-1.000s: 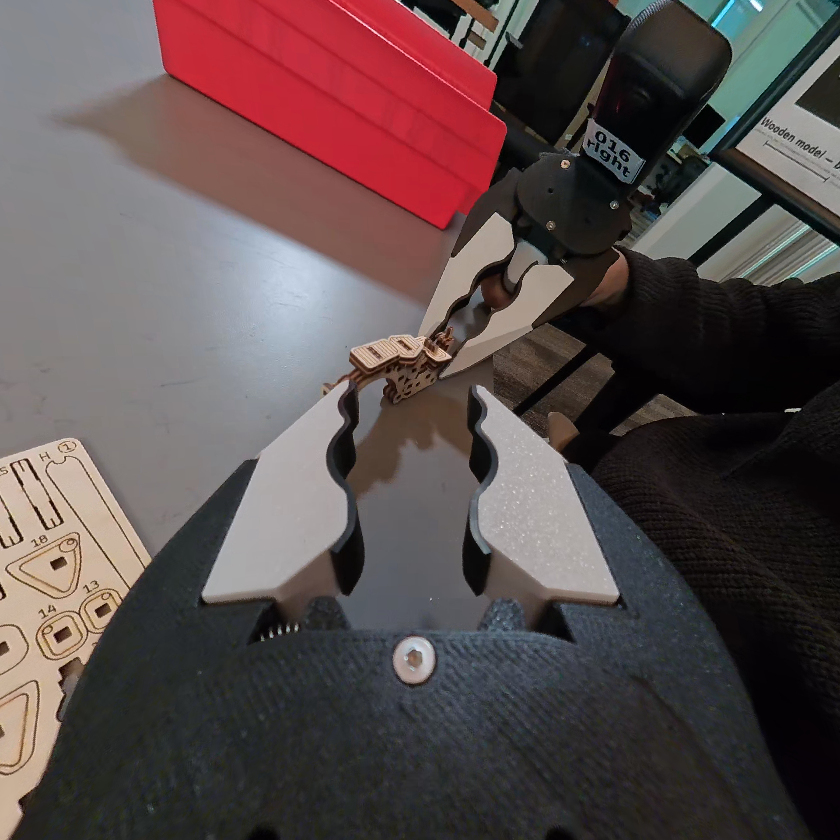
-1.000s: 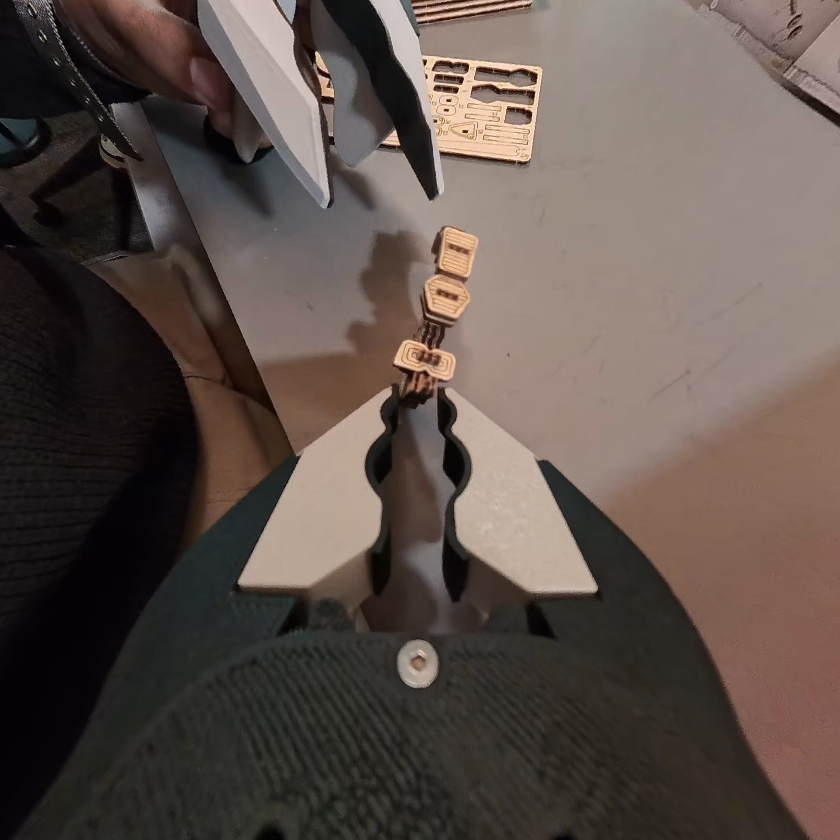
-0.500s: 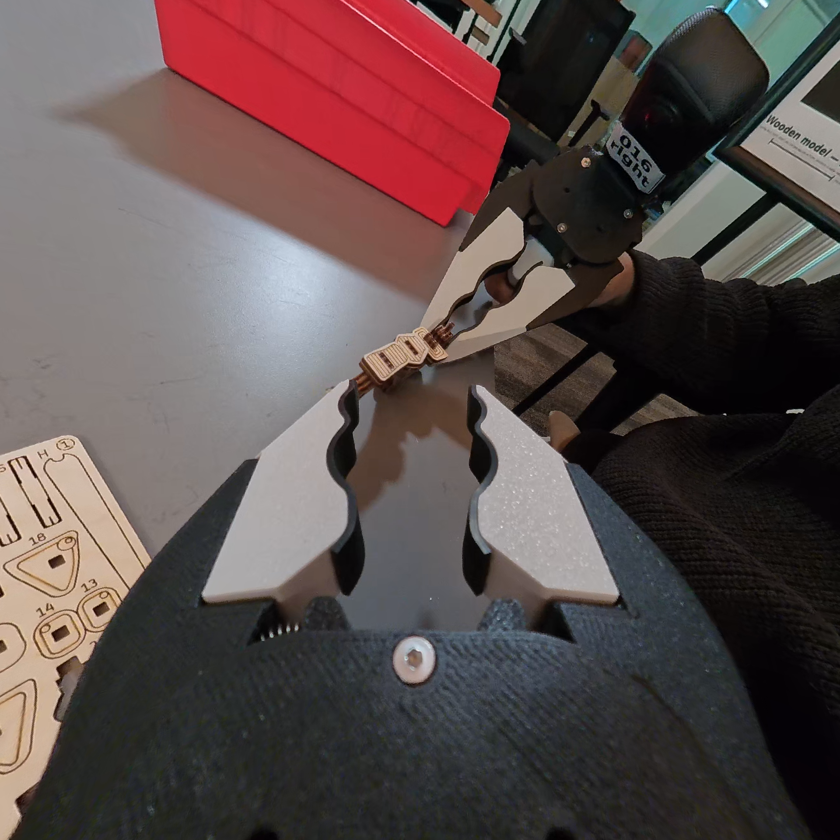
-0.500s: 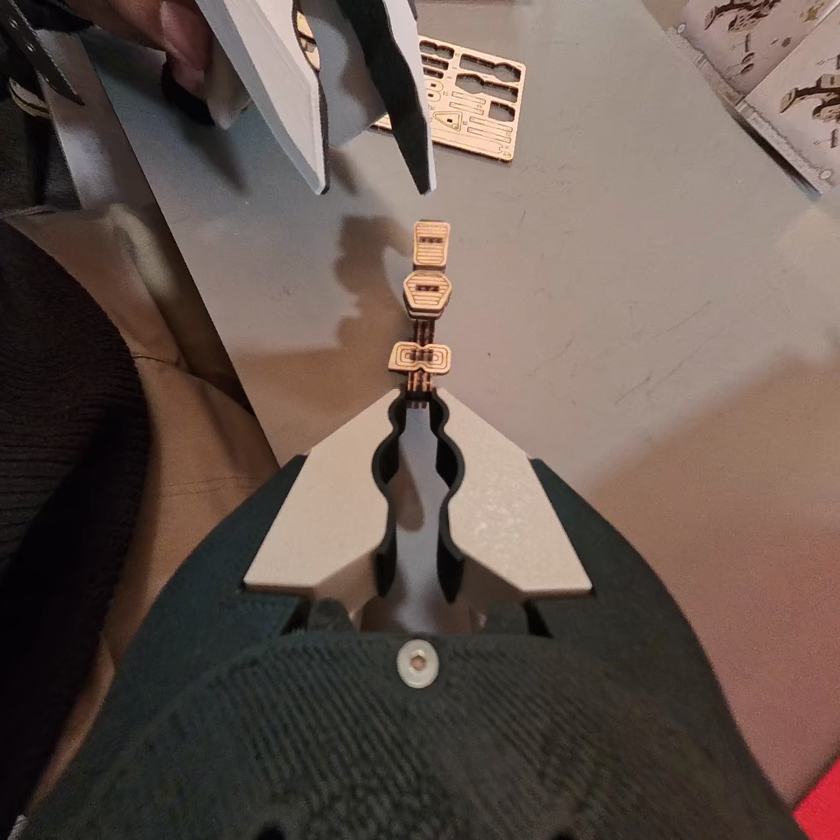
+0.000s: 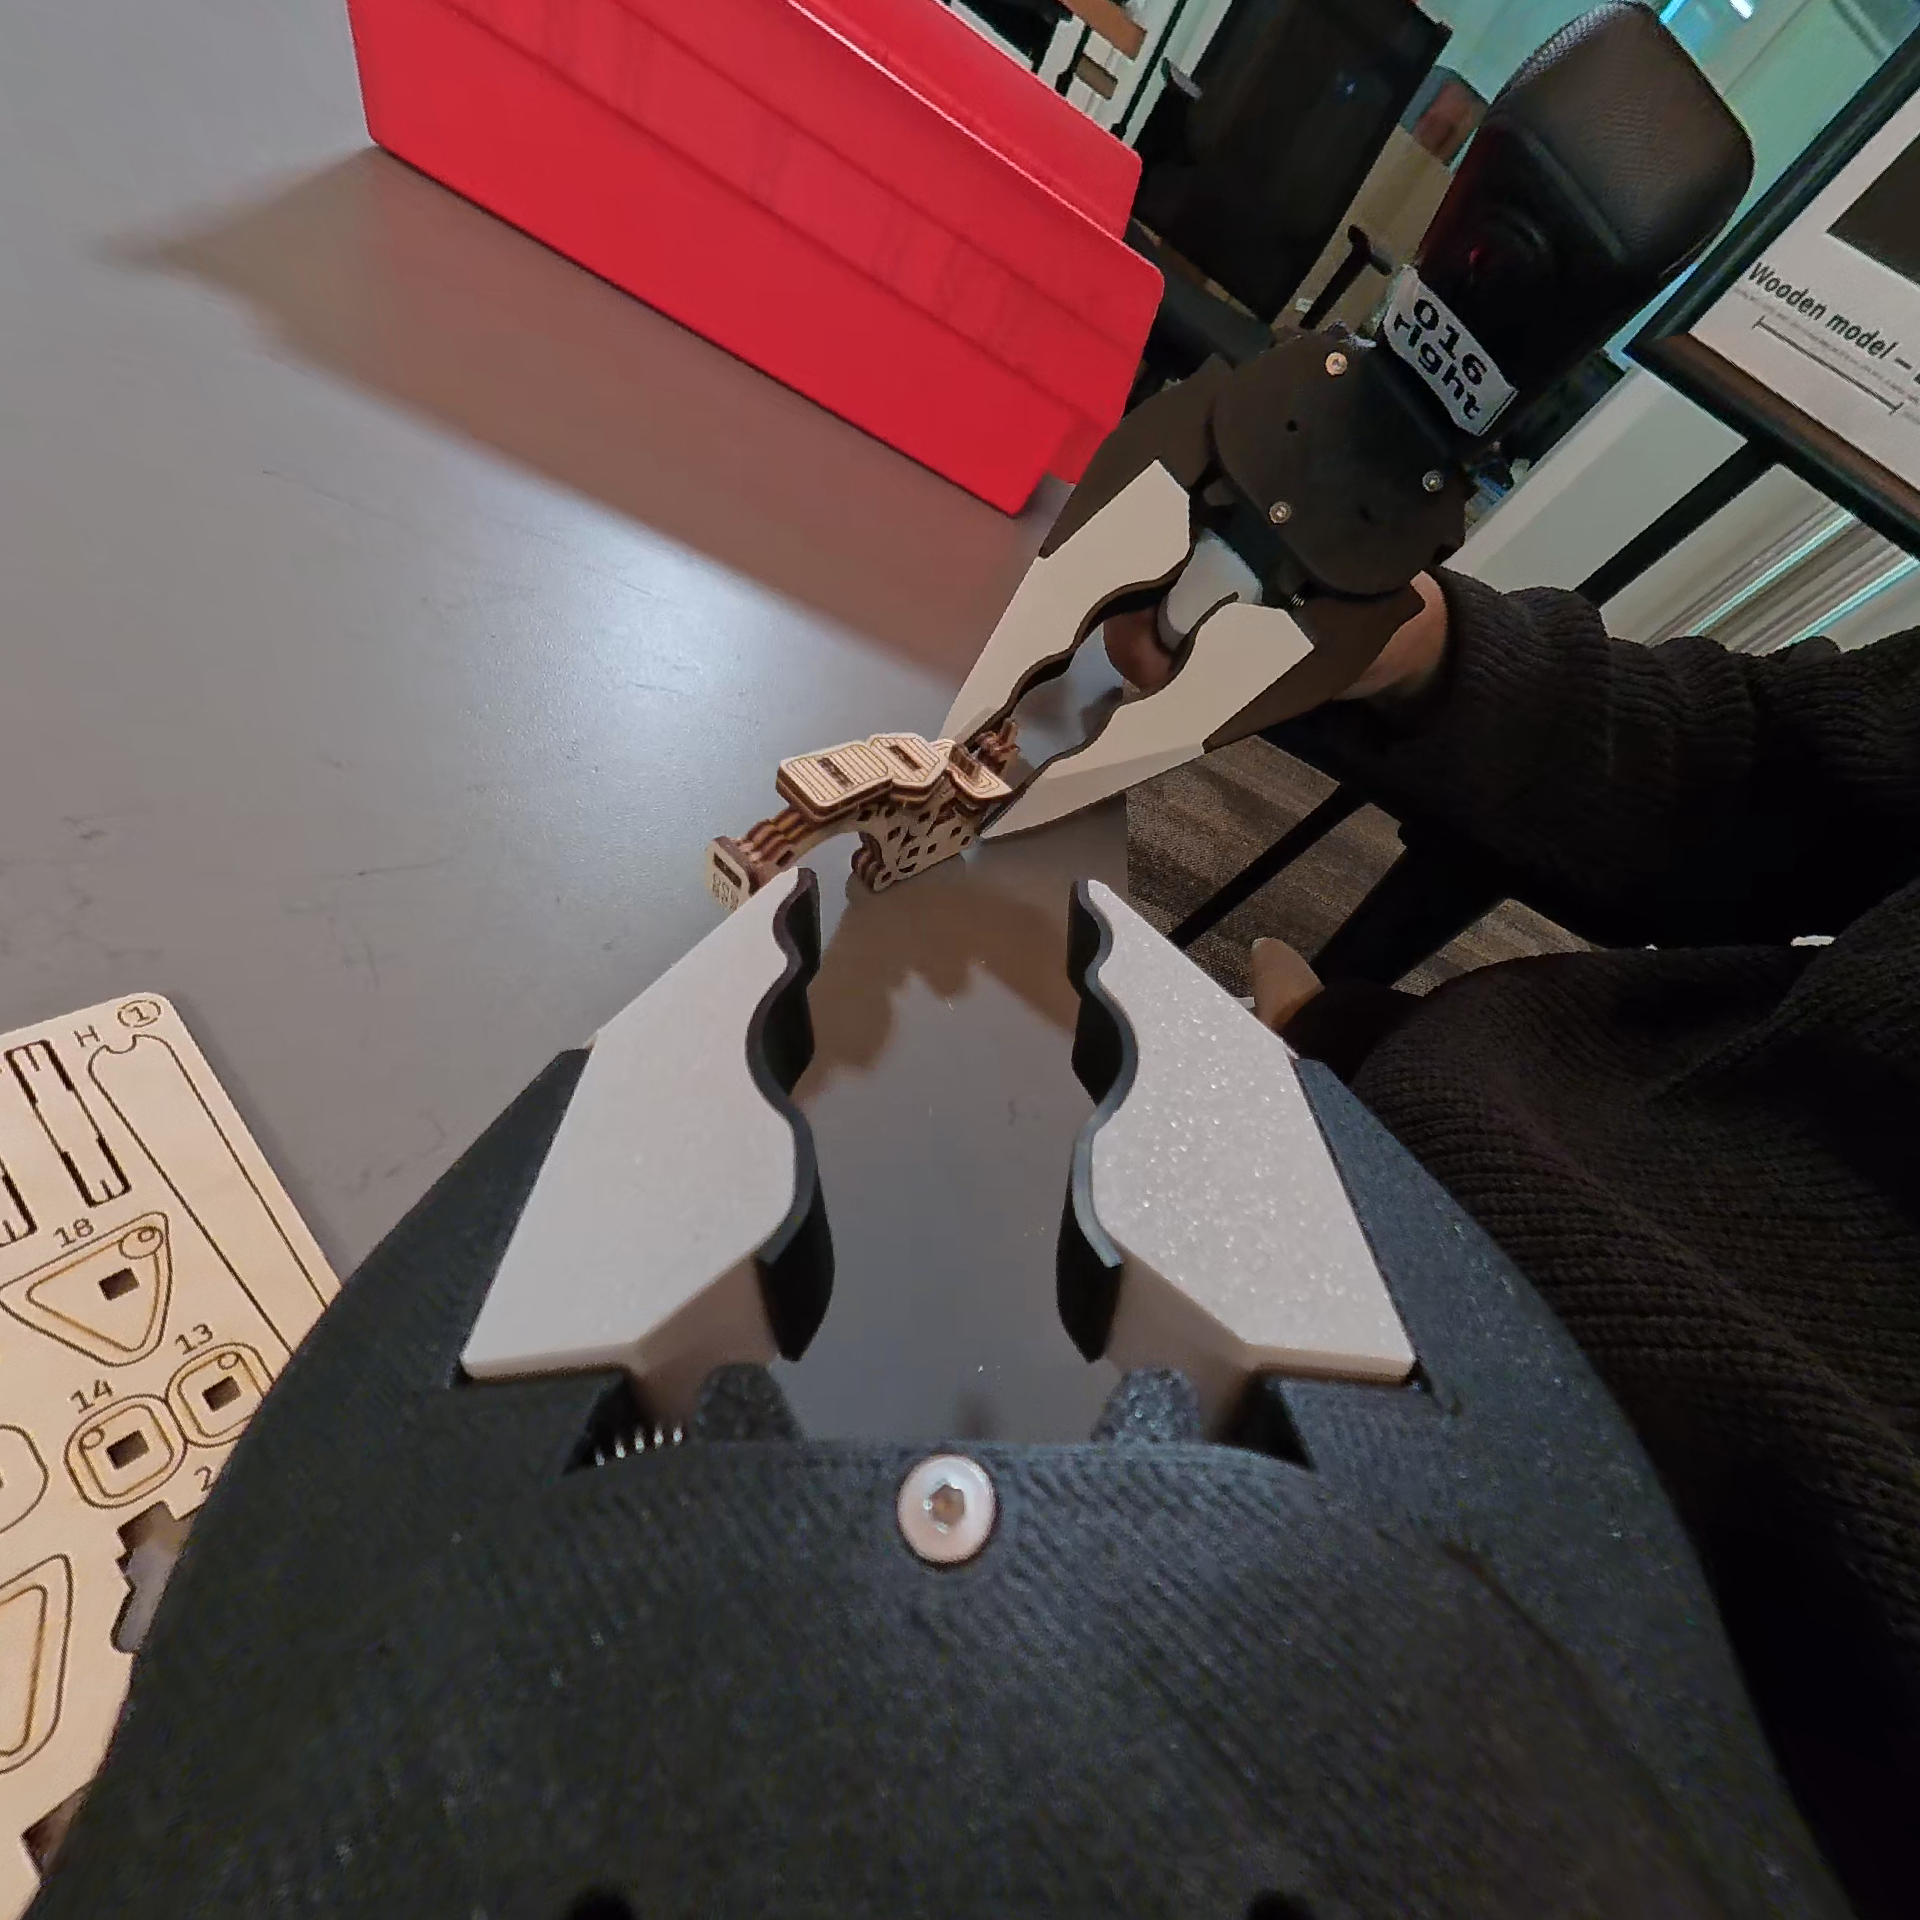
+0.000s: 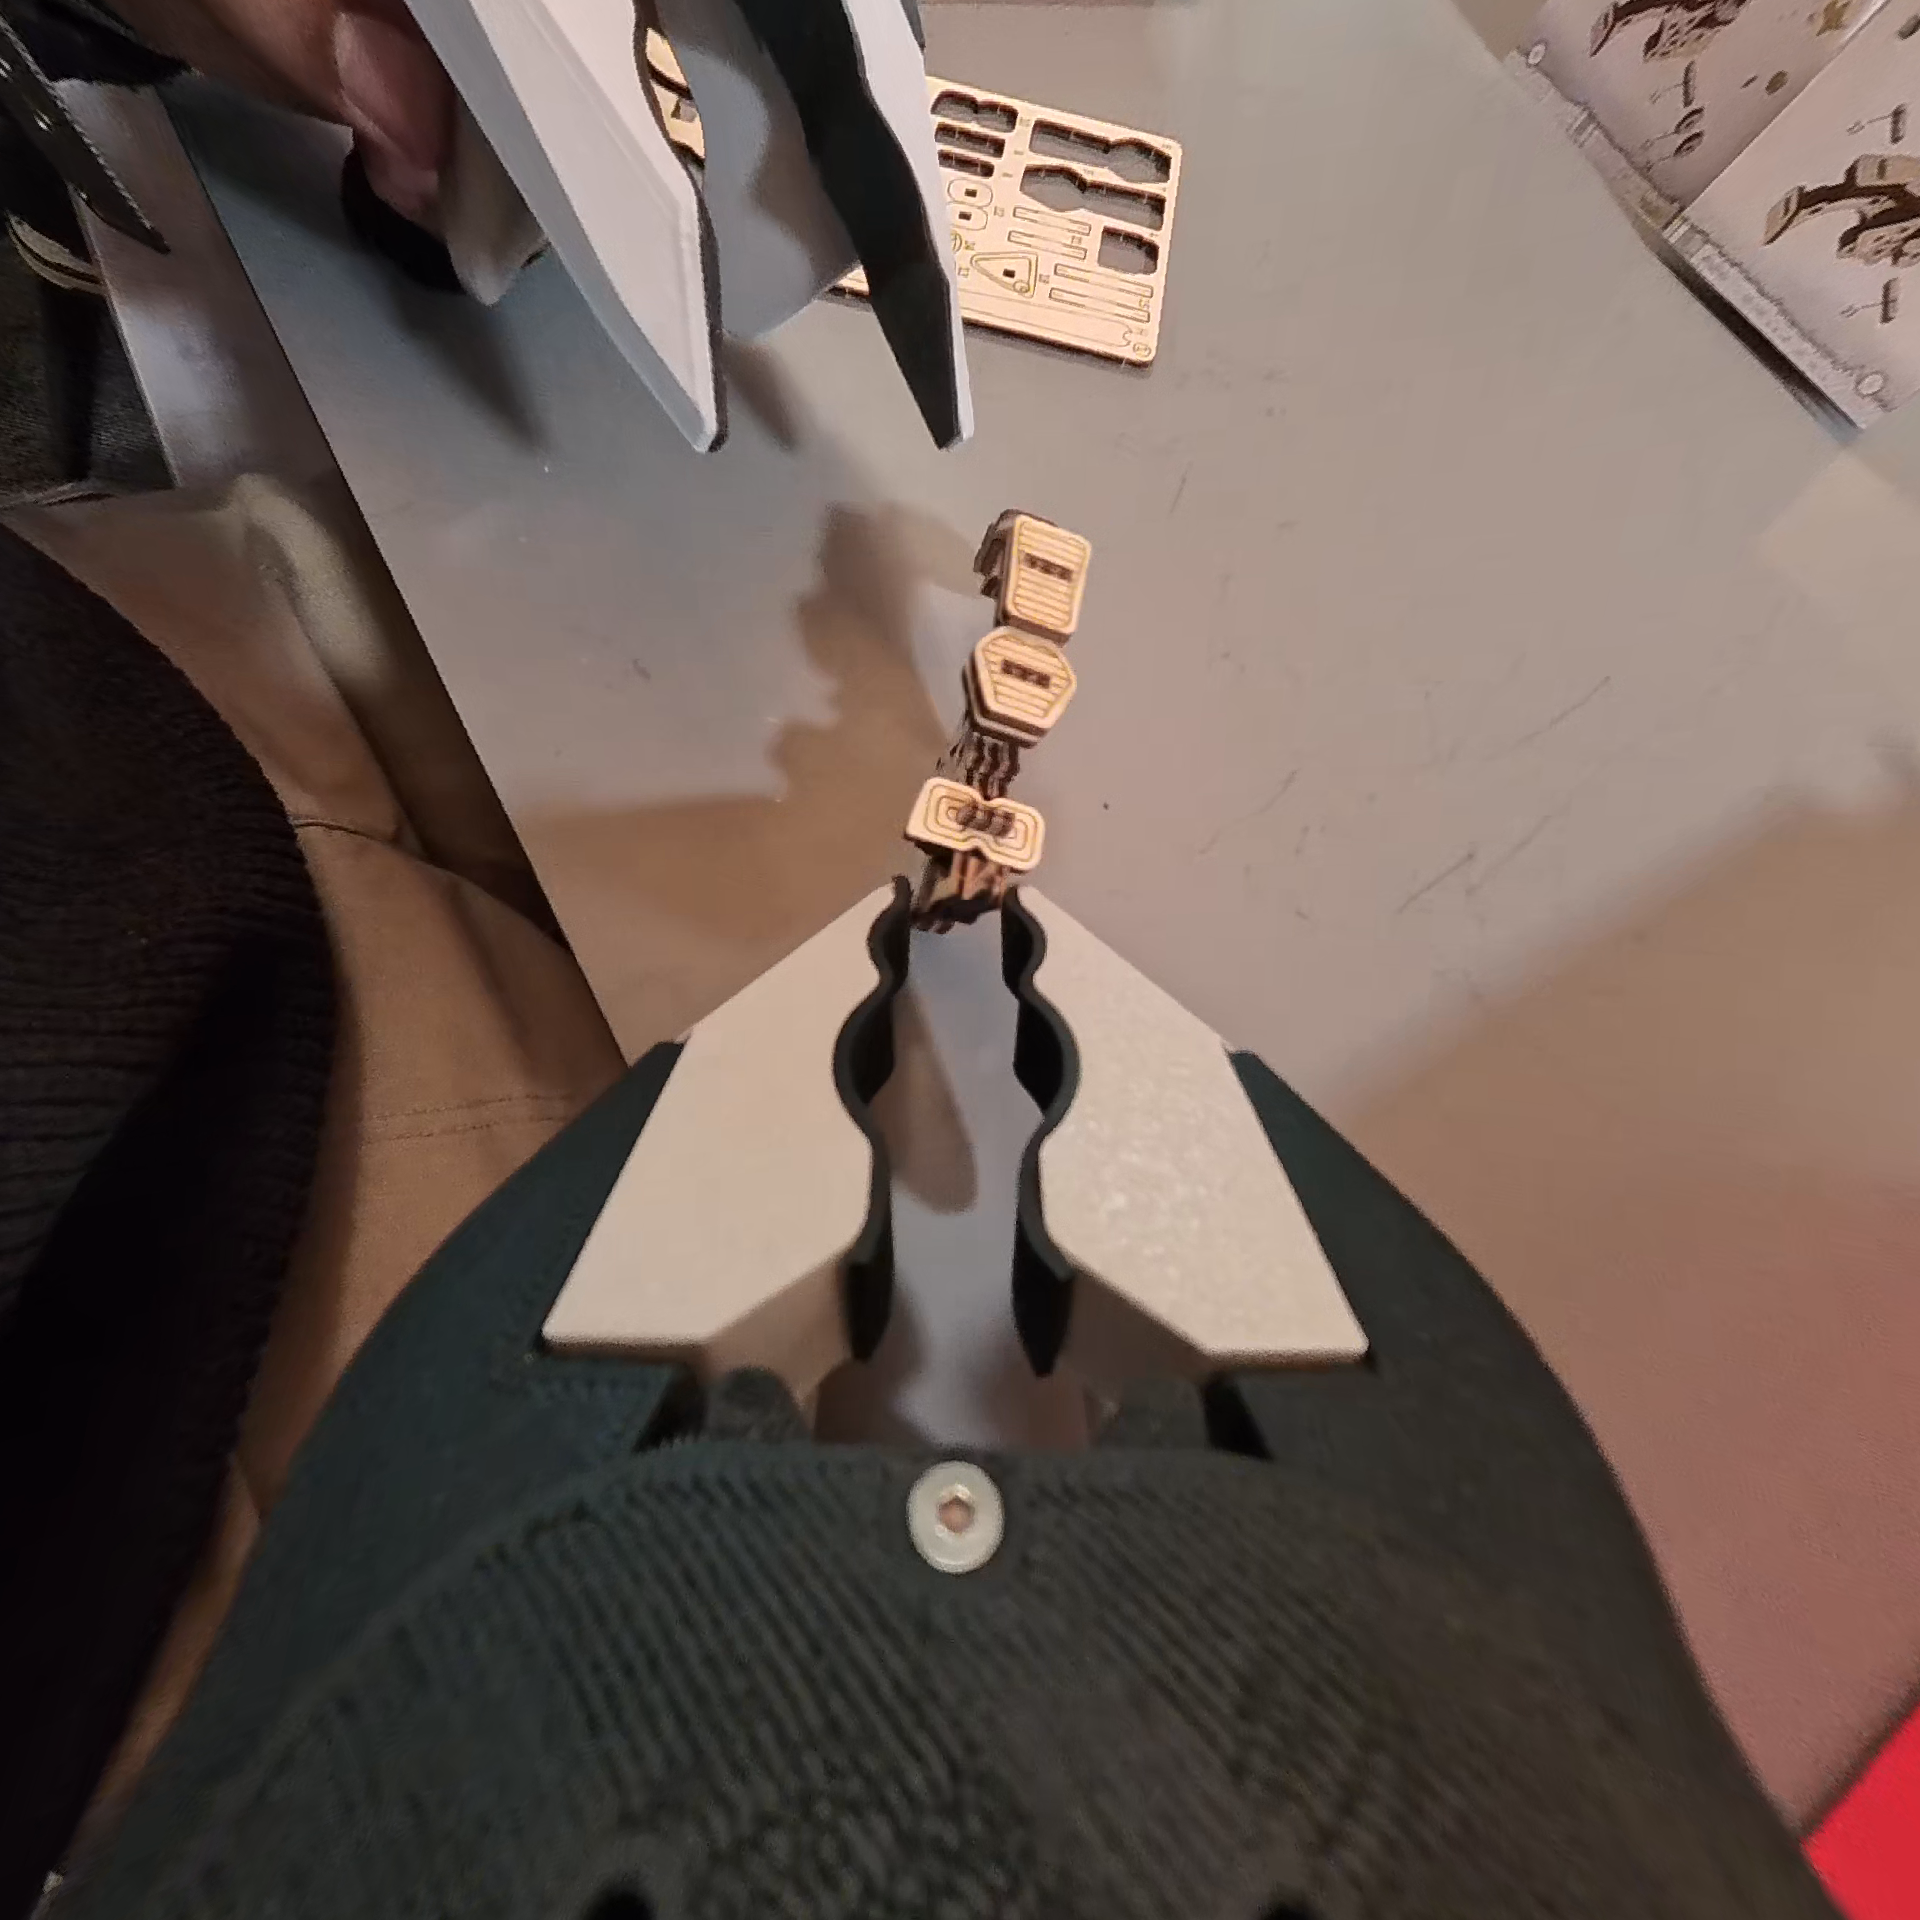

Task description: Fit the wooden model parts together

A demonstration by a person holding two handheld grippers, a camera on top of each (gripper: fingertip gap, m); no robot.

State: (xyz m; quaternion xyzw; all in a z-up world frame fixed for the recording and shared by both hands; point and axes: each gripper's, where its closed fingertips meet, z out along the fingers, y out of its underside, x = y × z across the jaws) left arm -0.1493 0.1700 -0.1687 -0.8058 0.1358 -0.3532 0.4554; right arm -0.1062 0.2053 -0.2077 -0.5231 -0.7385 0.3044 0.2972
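A small wooden model [image 5: 883,800], made of layered laser-cut pieces with flat caps on top, is held at its near end by my right gripper [image 6: 956,899], which is shut on it. The model [image 6: 1023,675] points away from that gripper, low over the grey table [image 5: 364,675]. In the left wrist view the right gripper [image 5: 982,779] comes in from the right. My left gripper [image 5: 940,894] is open and empty, its tips just short of the model's free end. It shows from above in the right wrist view [image 6: 831,442].
A laser-cut wooden parts sheet [image 5: 104,1299] lies at the left, also seen in the right wrist view [image 6: 1060,239]. A red box [image 5: 727,208] stands at the back of the table. Instruction sheets [image 6: 1766,156] lie at the far right. The table edge and a person's lap are close by. Left tips to right tips: about 8 cm.
The right gripper raised and levelled the model half a second ago, then tilted it back down towards the table. The left gripper stayed open and hardly moved.
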